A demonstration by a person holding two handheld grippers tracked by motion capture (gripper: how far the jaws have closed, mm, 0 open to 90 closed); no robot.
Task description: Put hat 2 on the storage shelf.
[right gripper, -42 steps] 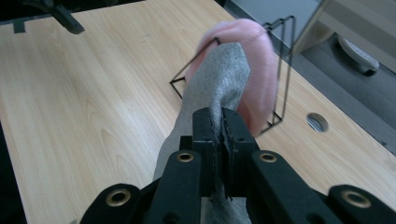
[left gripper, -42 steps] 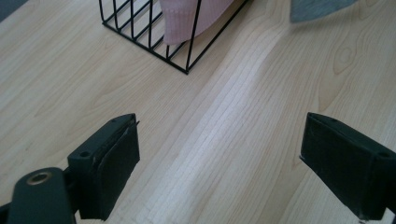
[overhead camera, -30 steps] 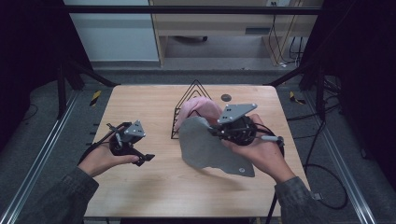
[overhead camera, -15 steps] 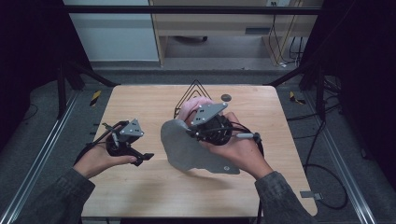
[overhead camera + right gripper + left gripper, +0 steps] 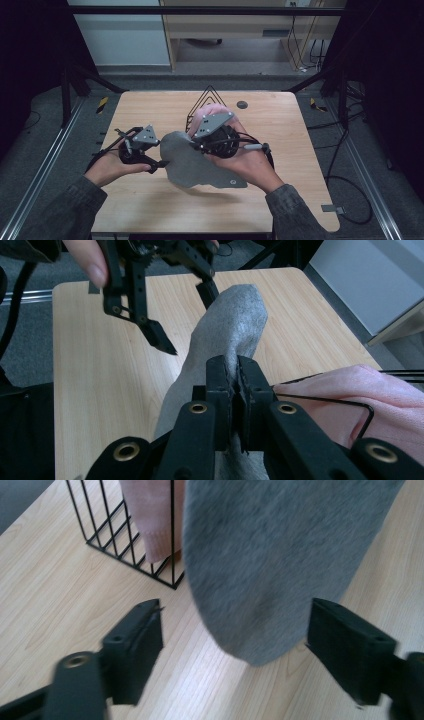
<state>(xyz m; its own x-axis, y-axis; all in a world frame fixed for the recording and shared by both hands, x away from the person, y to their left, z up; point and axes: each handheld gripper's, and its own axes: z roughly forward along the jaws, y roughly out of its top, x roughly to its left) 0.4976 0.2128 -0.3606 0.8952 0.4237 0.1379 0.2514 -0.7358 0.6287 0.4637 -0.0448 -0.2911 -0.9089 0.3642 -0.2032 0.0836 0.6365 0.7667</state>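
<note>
Two grippers are at work over the wooden table, and we hold one in each hand. Our right gripper has its jaws clenched on the upper edge of a grey cloth; in the right gripper view the fabric is pinched between the two black jaws and runs away from them toward 12 o'clock. In the high view the grey cloth hangs from that grip near the middle of the table, with its lower part spread on the wood toward 6 o'clock and its rounded end reaching toward 9 o'clock. Our left gripper stands released, jaws wide apart, at the 9 o'clock side of the cloth; in the left gripper view the rounded grey end hangs between the two jaws without touching either that we can tell. A black wire rack stands just beyond the cloth at 12 o'clock, and a pink cloth is draped over it, partly hidden behind our right gripper. In the left gripper view the pink cloth hangs inside the rack's bars, just beside the grey one.
</note>
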